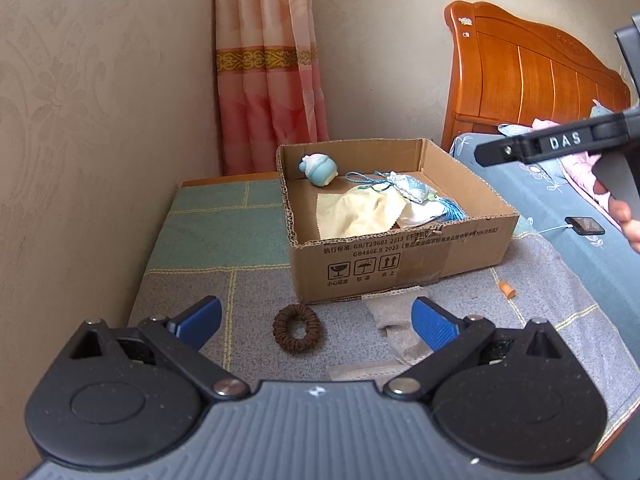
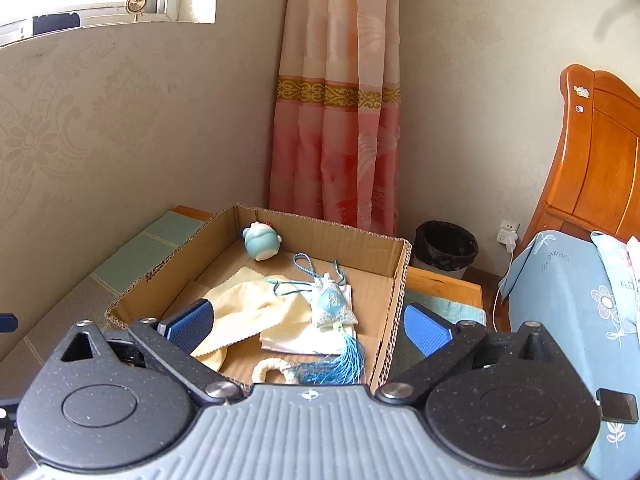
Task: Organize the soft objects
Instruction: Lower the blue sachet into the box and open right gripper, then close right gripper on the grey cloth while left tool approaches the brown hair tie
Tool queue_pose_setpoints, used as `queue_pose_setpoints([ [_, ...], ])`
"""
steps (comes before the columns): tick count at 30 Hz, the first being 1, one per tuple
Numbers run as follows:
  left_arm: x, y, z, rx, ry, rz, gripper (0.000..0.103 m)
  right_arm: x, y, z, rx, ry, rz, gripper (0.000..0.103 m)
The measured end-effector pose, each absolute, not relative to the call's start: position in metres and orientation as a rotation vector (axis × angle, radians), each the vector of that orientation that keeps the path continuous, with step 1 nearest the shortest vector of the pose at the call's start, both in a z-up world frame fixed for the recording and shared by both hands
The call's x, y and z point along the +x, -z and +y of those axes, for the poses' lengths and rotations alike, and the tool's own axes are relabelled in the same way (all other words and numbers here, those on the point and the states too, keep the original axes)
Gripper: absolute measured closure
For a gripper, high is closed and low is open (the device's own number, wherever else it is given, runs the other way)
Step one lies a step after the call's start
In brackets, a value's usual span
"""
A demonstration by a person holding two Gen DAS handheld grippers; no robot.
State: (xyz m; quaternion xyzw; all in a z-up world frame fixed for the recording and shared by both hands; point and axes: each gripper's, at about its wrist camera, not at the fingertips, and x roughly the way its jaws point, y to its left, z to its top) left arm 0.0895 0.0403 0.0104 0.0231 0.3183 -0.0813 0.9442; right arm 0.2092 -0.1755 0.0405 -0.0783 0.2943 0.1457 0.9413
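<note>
An open cardboard box (image 1: 400, 258) stands on a patchwork mat. In it lie a blue round plush toy (image 1: 319, 169), a pale yellow cloth (image 1: 360, 210) and a blue tasselled sachet (image 1: 412, 191). A brown hair scrunchie (image 1: 296, 329) and a grey sock (image 1: 394, 320) lie on the mat in front of the box. My left gripper (image 1: 316, 322) is open and empty, low over the scrunchie and sock. My right gripper (image 2: 306, 326) is open and empty above the box (image 2: 394, 276), over the cloth (image 2: 256, 308), sachet (image 2: 332, 306) and plush toy (image 2: 261, 241).
A wall runs along the left. A pink curtain (image 1: 268, 64) hangs behind the box. A bed with a wooden headboard (image 1: 532, 76) and blue cover is on the right, with a phone (image 1: 586, 226) on it. A black bin (image 2: 445, 245) stands by the wall. A small orange object (image 1: 507, 291) lies on the mat.
</note>
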Motion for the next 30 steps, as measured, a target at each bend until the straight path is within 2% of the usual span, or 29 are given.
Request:
queue_pose_setpoints([
  [17,0.085,0.008,0.042,0.068,0.177,0.709,0.002,0.137,0.028,-0.17,-0.147,-0.303,0.692,0.0],
  [30,0.088,0.019,0.07,0.032,0.121,0.737,0.002,0.151,0.055,-0.112,-0.182,-0.394,0.766,0.0],
])
